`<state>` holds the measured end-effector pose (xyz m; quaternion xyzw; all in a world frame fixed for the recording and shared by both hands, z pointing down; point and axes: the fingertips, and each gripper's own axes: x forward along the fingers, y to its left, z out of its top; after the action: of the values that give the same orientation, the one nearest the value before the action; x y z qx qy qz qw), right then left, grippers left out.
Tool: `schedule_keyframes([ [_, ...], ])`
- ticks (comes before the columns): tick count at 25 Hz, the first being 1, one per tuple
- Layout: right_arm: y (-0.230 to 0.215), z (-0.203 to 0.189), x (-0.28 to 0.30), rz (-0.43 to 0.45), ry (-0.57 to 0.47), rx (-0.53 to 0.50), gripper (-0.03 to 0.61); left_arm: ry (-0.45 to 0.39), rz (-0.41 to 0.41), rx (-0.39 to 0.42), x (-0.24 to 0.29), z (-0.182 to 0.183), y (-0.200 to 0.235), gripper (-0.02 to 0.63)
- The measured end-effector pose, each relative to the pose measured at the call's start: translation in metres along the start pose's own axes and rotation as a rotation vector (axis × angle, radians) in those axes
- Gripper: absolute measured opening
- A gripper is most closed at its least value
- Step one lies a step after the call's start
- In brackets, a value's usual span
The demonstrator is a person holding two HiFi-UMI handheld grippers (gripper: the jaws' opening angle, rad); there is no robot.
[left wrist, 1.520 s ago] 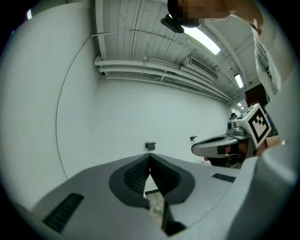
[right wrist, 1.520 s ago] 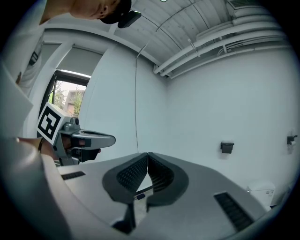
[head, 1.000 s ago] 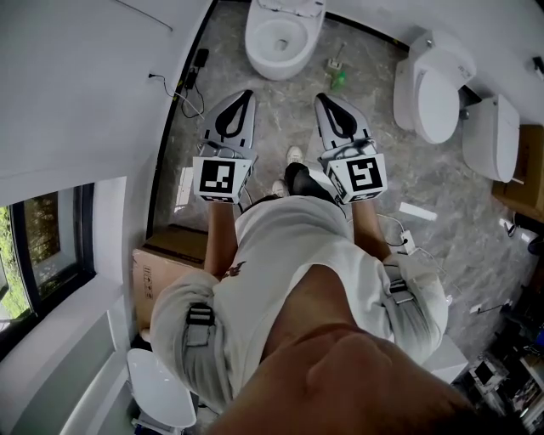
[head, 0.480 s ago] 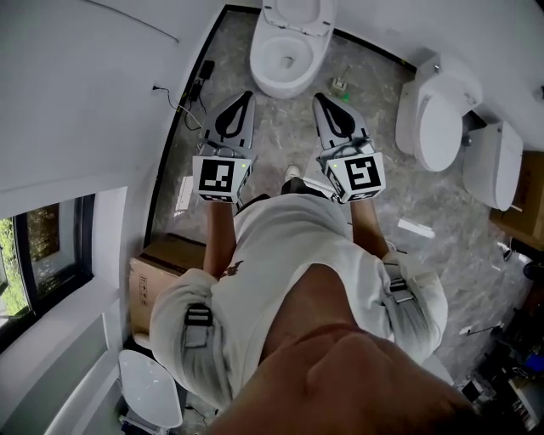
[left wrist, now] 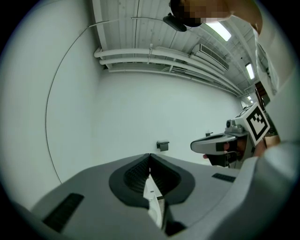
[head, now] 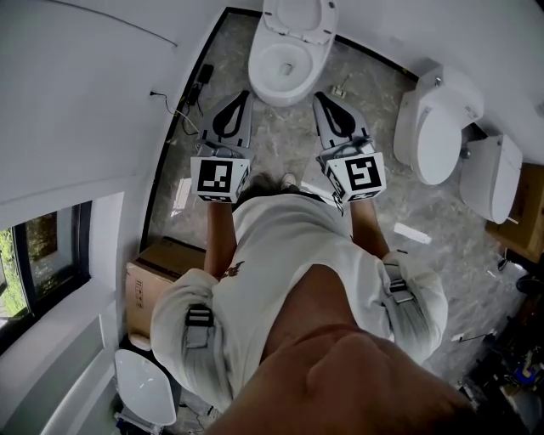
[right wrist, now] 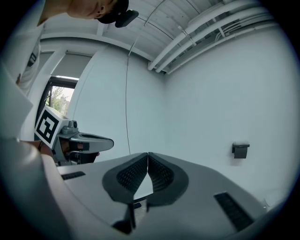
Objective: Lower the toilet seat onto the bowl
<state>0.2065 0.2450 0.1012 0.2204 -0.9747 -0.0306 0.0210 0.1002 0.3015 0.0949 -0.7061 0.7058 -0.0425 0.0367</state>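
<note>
Both grippers are level and side by side over the grey marble floor (head: 280, 144), the left gripper (head: 239, 97) and the right gripper (head: 322, 97) each with jaws pressed fully together and nothing between them. Dead ahead sits the white bowl (head: 255, 72), open to the camera, and the toilet seat (head: 297, 17) stands tipped up behind it at the very top of the head view, leaning back toward the wall. Neither tool touches it yet; both tips hang just short of the bowl's front rim. That seat looks like rigid moulded plastic, fairly light, glossy and likely slick under hard pads, swinging on a hinge at the back. The best place to take it is probably the free upper edge, farthest from the hinge. The jaws would need to part to pinch that rim, or a closed tip could hook behind it. Let go early and it could slam down on the porcelain.
</note>
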Motion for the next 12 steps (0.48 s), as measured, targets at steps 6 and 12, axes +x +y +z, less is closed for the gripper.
schedule_keyframes([
  [6, -0.008, -0.007, 0.028, -0.019, 0.012, 0.002, 0.020, 0.002, -0.013, -0.006, 0.020, -0.010, 0.023, 0.021],
  [12, -0.018, -0.010, 0.072, -0.078, 0.028, 0.003, 0.021, -0.004, -0.056, -0.026, 0.053, -0.019, 0.064, 0.021],
])
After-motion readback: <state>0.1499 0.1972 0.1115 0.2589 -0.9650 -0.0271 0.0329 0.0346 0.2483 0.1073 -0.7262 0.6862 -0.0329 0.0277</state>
